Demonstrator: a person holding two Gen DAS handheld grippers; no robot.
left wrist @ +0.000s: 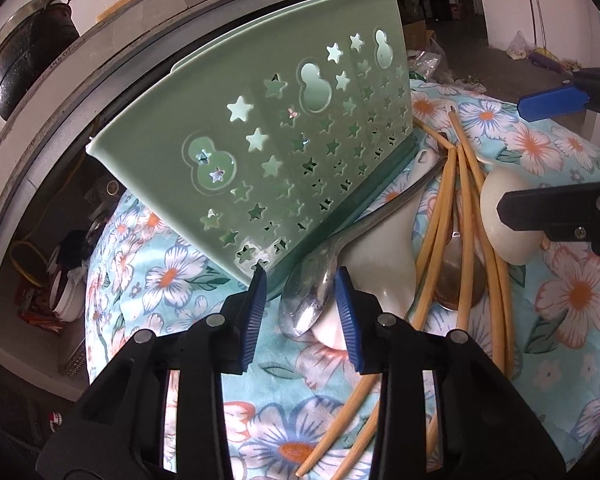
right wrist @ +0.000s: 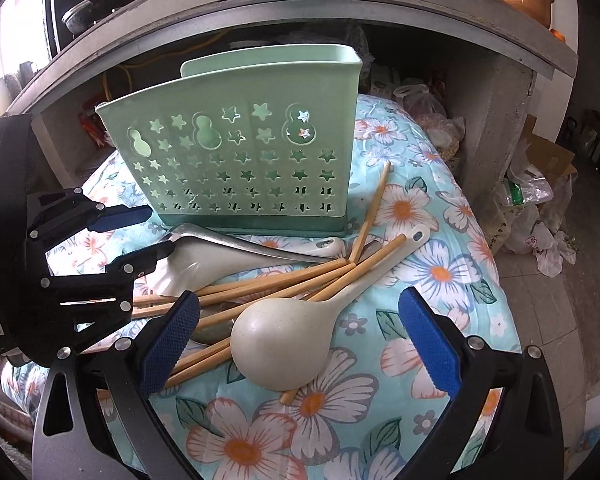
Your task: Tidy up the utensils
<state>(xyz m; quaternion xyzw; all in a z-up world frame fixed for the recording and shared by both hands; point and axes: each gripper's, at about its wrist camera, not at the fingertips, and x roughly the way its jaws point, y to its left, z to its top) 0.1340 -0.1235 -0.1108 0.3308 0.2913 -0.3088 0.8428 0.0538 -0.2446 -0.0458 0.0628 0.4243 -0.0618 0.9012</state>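
Note:
A pale green holder [right wrist: 240, 152] with star cut-outs stands upright on the floral cloth. In front of it lie a metal spoon [left wrist: 308, 300], a white ceramic spoon [left wrist: 384, 248], several bamboo chopsticks [right wrist: 284, 280] and a cream ladle-like spoon [right wrist: 284, 344], bowl down. My left gripper [left wrist: 302, 312] is low over the cloth with the metal spoon's bowl between its blue pads. A gap shows beside the left pad, so it is open. My right gripper [right wrist: 300, 344] stands wide open around the cream spoon's bowl without touching it. The left gripper [right wrist: 152, 232] also shows at that view's left edge.
The floral cloth [right wrist: 440, 272] covers a rounded surface that drops off at the right. A concrete shelf [right wrist: 340, 4] runs behind the holder with dark pots [left wrist: 24, 60] on top. Plastic bags [right wrist: 540, 236] and a cardboard box [right wrist: 548, 160] sit on the floor to the right.

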